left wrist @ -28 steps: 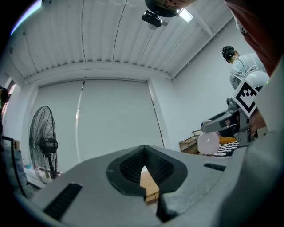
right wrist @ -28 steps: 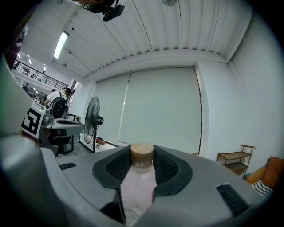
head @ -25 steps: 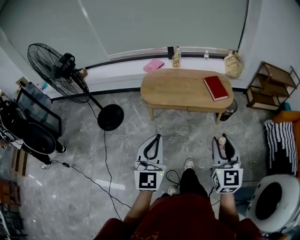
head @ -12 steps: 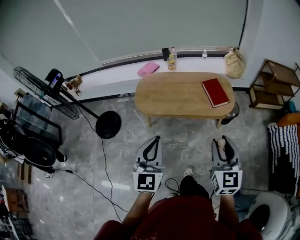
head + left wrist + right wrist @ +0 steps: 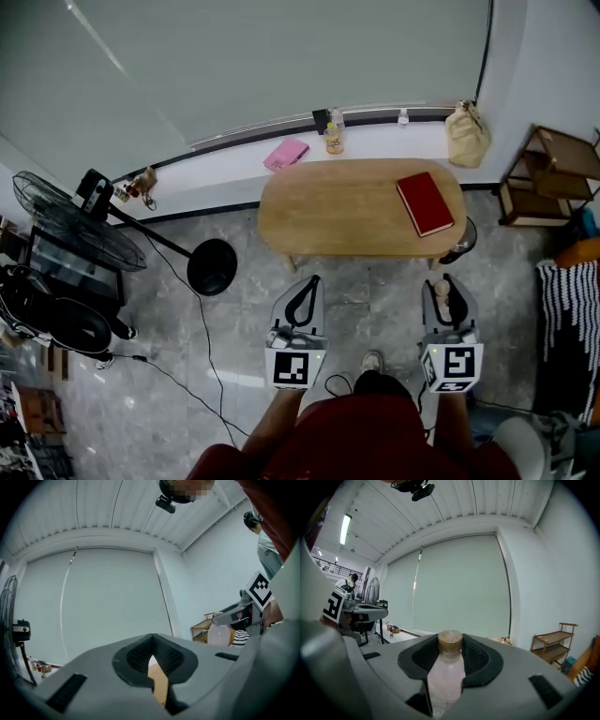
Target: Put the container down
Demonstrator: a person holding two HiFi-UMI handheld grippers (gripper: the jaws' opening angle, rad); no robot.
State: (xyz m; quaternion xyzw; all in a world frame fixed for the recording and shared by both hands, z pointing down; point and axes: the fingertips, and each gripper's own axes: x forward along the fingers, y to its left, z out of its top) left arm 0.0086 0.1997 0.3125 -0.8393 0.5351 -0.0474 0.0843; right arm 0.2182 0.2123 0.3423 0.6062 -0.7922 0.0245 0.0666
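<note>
The container is a small pale pink bottle [image 5: 446, 679] with a brown cap, standing upright between the pads of my right gripper [image 5: 450, 656], which is shut on it. In the head view the bottle [image 5: 443, 293] shows in the right gripper [image 5: 449, 287] above the grey floor, just short of the oval wooden table [image 5: 337, 220]. My left gripper [image 5: 305, 286] is held level beside it with its jaw tips touching and nothing in them. In the left gripper view the jaws [image 5: 151, 654] meet, with the table's wood showing through the slit below.
A red book [image 5: 425, 203] lies on the table's right end. On the sill behind are a pink pouch [image 5: 285, 153], a drink bottle [image 5: 332, 141] and a tan bag [image 5: 465, 134]. A wooden shelf [image 5: 548, 178] stands right, a floor fan [image 5: 75, 230] left, and a black cable [image 5: 202, 323] runs across the floor.
The table has come closer and lower in the head view and the fan has slid left. Both grippers keep their places and the bottle stays gripped.
</note>
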